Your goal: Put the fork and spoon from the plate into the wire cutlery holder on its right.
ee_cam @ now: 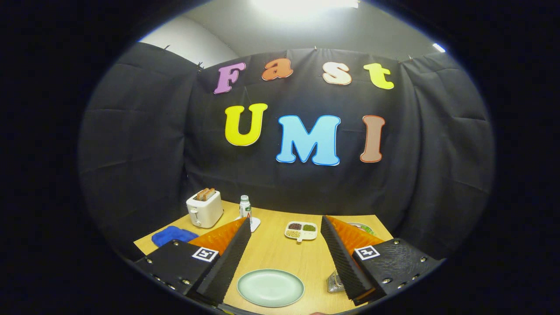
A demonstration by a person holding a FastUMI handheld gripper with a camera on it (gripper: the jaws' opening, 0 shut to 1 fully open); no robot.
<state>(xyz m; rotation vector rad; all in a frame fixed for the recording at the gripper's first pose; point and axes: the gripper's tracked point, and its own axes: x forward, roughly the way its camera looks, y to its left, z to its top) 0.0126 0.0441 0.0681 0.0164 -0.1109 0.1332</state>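
On the wooden table [280, 253], between the 2 fingers and close to their base, sits a pale green plate [270, 287]; its surface looks bare, w/ no fork or spoon visible on it. Gripper [286, 226] held above the table, fingers spread wide apart, nothing between them, no contact w/ any item. Wire cutlery holder [335, 282] stands just right of the plate, mostly hidden behind the right finger; only a small part of the wire wall shows, so contents cannot be told. Whereabouts of fork & spoon: cannot tell from this view. Beyond the fingers, approx. mid-table, a small white divided tray [301, 231] w/ 3 compartments holding dark, green & yellowish grains or similar; it lies well apart from the plate. Far left of the table: white toaster [204, 209] w/ bread slices [205, 194] standing up in its slots. Just right of the toaster, a small bottle [245, 206] w/ white cap stands upright on a white coaster-like base [255, 223], partly behind the left fingertip. Blue cloth [173, 236] lies crumpled at the table's left edge, beside the left finger. Behind the right finger, near the far right corner, the rim of another dish [362, 227] w/ something green on it; detail too small to make out.
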